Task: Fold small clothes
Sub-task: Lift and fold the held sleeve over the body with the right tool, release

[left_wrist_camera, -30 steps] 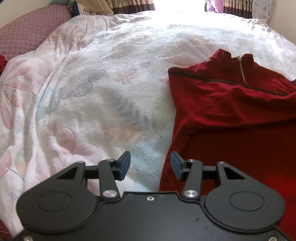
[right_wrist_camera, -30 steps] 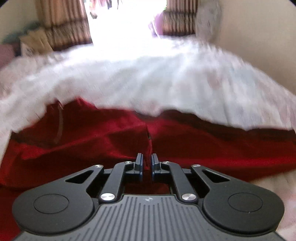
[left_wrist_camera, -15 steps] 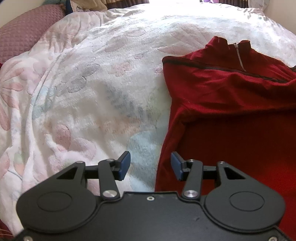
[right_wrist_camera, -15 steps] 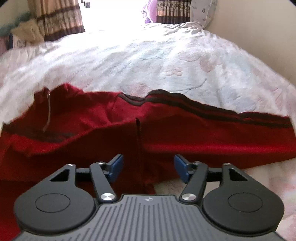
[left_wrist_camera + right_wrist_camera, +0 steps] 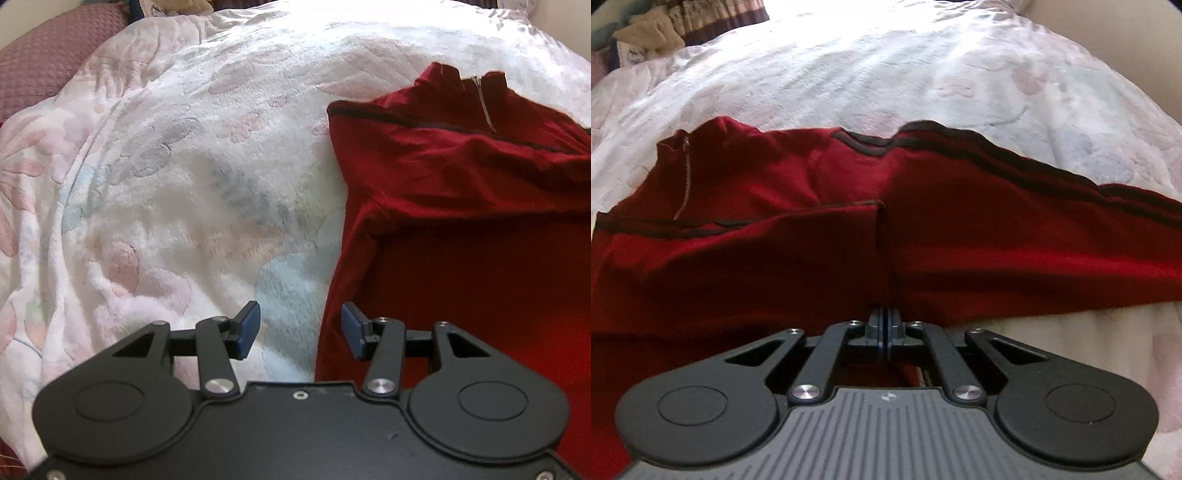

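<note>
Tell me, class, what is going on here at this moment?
A person holding a two-finger gripper in each hand is folding a dark red zip-neck top spread on a white floral plush blanket. The right gripper is shut, its pads pinched together at the garment's near edge, apparently on a fold of the fabric. The left gripper is open at the top's left side edge, gripping nothing. One sleeve lies stretched out to the right.

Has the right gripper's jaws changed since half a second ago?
Yes. The right gripper has gone from wide open to shut over the near edge of the red zip-neck top.
</note>
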A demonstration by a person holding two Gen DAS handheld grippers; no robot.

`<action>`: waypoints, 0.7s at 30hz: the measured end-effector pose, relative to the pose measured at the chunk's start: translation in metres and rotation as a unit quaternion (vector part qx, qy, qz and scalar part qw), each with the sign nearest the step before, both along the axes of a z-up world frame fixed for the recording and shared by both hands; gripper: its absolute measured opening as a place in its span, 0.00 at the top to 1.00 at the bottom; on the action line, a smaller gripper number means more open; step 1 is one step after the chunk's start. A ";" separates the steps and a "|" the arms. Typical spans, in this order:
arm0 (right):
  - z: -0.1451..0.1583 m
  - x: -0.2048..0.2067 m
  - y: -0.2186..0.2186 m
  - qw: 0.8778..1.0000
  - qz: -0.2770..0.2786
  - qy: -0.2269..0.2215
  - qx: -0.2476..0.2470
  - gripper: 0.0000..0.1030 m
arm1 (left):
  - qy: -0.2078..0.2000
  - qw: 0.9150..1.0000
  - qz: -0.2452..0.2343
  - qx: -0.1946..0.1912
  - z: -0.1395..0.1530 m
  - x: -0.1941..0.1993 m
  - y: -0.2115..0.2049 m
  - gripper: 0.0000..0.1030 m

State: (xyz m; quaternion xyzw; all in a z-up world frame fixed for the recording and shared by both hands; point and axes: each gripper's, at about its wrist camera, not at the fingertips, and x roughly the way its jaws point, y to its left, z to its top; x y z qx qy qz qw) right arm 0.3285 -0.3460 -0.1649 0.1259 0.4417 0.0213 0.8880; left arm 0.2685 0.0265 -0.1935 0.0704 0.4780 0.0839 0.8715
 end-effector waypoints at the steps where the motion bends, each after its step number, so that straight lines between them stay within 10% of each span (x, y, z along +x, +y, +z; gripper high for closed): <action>1: 0.000 0.002 -0.002 1.000 -0.005 -0.001 0.007 0.99 | 0.000 1.000 -0.001 0.001 0.000 0.000 0.000 0.51; 4: 0.011 -0.002 -0.010 0.998 -0.016 -0.035 0.042 0.82 | -0.001 1.000 -0.003 -0.002 0.000 0.000 0.000 0.51; 8: 0.028 0.009 -0.011 0.995 -0.017 -0.085 0.043 0.10 | 0.004 1.000 -0.010 0.003 -0.001 -0.001 -0.002 0.51; 13: 0.013 0.036 -0.004 0.996 0.008 -0.072 0.050 0.33 | 0.006 1.000 -0.005 0.004 -0.001 0.001 0.001 0.51; 16: 0.009 0.035 -0.006 0.994 0.008 -0.091 0.067 0.95 | 0.007 1.000 -0.005 0.005 -0.002 0.002 0.001 0.51; 21: 0.045 0.006 -0.013 0.983 -0.010 -0.172 0.058 0.96 | 0.014 1.000 -0.005 0.006 -0.007 0.004 0.002 0.51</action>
